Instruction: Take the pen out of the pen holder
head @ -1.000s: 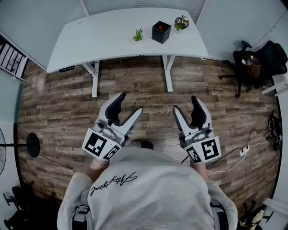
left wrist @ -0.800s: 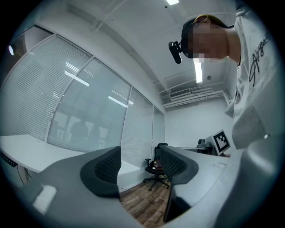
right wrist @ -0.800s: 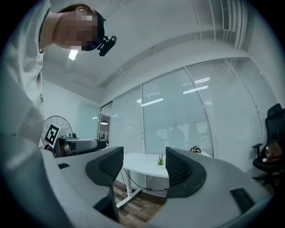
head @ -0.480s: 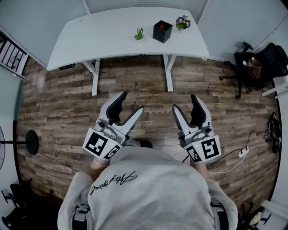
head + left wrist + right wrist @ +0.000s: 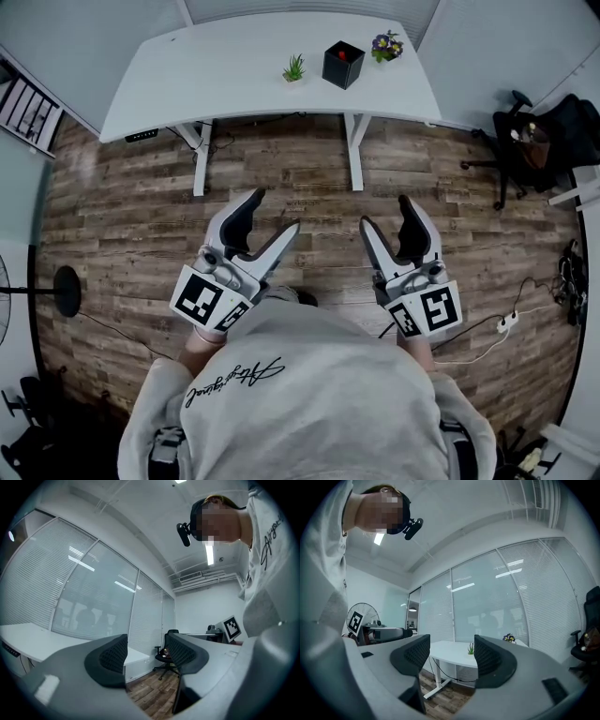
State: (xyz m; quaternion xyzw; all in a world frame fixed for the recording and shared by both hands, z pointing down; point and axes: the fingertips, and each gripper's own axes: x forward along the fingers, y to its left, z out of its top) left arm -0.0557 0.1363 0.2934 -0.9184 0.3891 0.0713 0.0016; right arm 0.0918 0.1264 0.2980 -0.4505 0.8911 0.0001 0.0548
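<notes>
A black cube pen holder stands on the white desk far ahead, and something red, presumably the pen, shows at its top. My left gripper and right gripper hang side by side over the wooden floor, well short of the desk. Both are open with nothing between the jaws. In the left gripper view the left gripper faces an office chair; in the right gripper view the right gripper faces the desk.
On the desk a small green plant sits left of the holder and a purple flower pot right of it. A black office chair is at the right, a fan stand at the left, and a power strip lies on the floor.
The view has shifted slightly; the desk and its objects sit a little to the right. Both grippers stay open in the same pose.
</notes>
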